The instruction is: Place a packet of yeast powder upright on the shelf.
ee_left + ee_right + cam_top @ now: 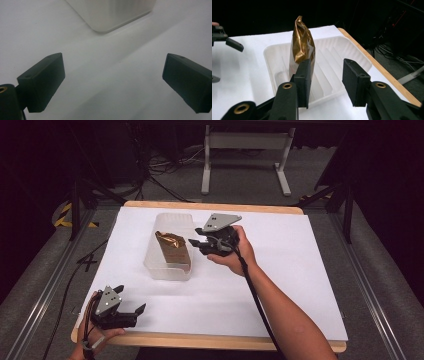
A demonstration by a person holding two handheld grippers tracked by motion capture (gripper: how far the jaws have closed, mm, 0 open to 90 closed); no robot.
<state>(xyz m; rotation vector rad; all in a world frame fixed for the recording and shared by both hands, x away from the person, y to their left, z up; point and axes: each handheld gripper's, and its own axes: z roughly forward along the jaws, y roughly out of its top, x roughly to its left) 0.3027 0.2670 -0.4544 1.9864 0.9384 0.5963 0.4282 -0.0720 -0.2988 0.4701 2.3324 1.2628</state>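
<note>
A gold foil pouch (pixel 302 46) stands upright inside a clear plastic tray (pixel 352 53) near the middle of a white-covered tabletop (pixel 280 285). The right tongs (pixel 199 243) sit just beside the tray's right edge, jaws partly open with nothing between them; the pouch is beyond the tips, apart from the pads. The placing of the pouch in the tray looks done, judging by the empty jaws. The left tongs (pixel 131 300) rest at the near left corner of the tabletop, jaws wide open and empty, well apart from the tray. Little seems left beyond drawing the right hand (pixel 235 255) clear.
</note>
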